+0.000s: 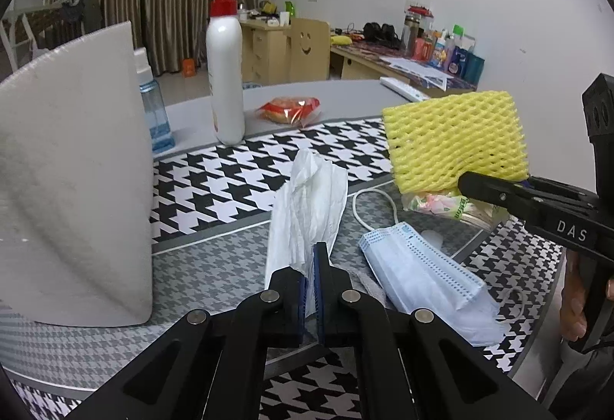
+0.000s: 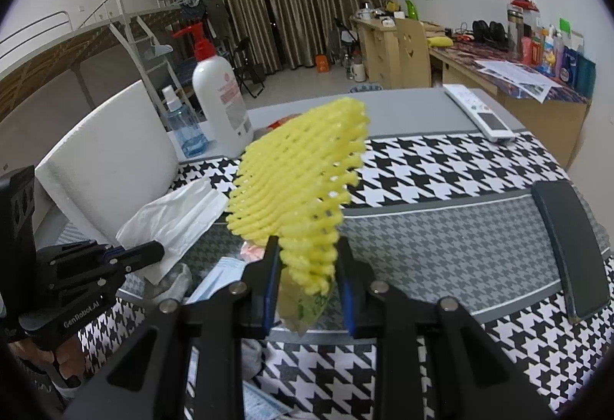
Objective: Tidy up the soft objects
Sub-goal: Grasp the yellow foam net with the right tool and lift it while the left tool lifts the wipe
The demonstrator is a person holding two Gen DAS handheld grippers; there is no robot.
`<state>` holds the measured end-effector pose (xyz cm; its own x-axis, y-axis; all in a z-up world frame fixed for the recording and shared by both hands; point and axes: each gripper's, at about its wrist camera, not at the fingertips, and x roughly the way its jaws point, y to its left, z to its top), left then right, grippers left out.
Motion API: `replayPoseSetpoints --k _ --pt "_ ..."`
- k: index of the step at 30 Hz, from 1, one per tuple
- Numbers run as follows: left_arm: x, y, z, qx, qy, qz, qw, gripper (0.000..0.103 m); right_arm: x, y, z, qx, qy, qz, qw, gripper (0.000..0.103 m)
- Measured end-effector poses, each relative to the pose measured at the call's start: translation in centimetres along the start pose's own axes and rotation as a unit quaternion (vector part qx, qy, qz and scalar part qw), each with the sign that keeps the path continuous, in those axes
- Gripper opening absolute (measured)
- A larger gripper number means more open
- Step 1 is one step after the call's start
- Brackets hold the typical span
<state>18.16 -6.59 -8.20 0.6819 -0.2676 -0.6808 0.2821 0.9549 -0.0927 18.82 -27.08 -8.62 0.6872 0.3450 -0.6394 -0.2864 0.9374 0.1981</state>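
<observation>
yellow foam net (image 2: pixel 303 186) lifted above the desk (image 2: pixel 441 239), clamped in right gripper (image 2: pixel 307 282). left gripper (image 1: pixel 311 285) pinched tight on white plastic bag (image 1: pixel 307 205); blue face masks (image 1: pixel 422 266) lie alongside.

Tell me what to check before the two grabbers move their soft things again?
1. Left gripper shut on the white plastic bag: ok.
2. Right gripper shut on the yellow foam net: ok.
3. Net lifted off the table: ok.
4. Bag fully off the table: cannot tell.
5. Blue face masks left on the table, not snagged: ok.
6. Where the soft things should go: cannot tell.
</observation>
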Motion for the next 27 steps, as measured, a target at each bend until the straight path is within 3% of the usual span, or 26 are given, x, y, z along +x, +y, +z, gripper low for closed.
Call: replayPoseSetpoints --k 8,10,12,14,19,20,23,25,27 --pt "-1.7 0.0 -0.2 0.004 -0.019 0.004 0.9998 0.003 0.1 0.9 -1.1 -0.017 0.015 -0.002 1.000 0.035" --pt "-2.2 0.0 -0.4 0.004 -0.022 0.006 0.9997 0.003 0.5 1.1 -1.5 -0.022 0.022 -0.011 0.999 0.044" --pt "-2.4 0.0 -0.3 0.006 -0.026 0.007 0.9996 0.003 0.4 1.3 -1.6 -0.026 0.019 -0.019 0.999 0.064" --pt "-2.6 -0.1 -0.4 0.008 -0.028 0.008 0.9995 0.004 0.1 1.4 -1.6 -0.028 0.009 -0.022 0.999 0.071" --pt "-2.8 -0.2 -0.6 0.009 -0.029 0.010 0.9995 0.004 -0.4 1.2 -1.2 -0.014 -0.001 -0.003 1.000 0.071" --pt "-2.8 -0.1 -0.6 0.008 -0.030 0.010 0.9995 0.003 -0.5 1.2 -1.2 -0.009 -0.004 0.002 1.000 0.069" --pt "-3.1 -0.1 -0.7 0.007 -0.032 0.012 0.9994 0.004 -0.9 1.0 -1.2 0.003 -0.008 0.013 1.000 0.043" --pt "-3.4 -0.1 -0.8 0.007 -0.035 0.013 0.9993 0.004 -1.0 0.8 -1.1 0.012 -0.010 0.018 1.000 0.035" --pt "-3.7 -0.1 -0.8 0.006 -0.038 0.014 0.9992 0.003 -0.9 0.7 -1.0 0.015 -0.008 0.021 1.000 0.021"
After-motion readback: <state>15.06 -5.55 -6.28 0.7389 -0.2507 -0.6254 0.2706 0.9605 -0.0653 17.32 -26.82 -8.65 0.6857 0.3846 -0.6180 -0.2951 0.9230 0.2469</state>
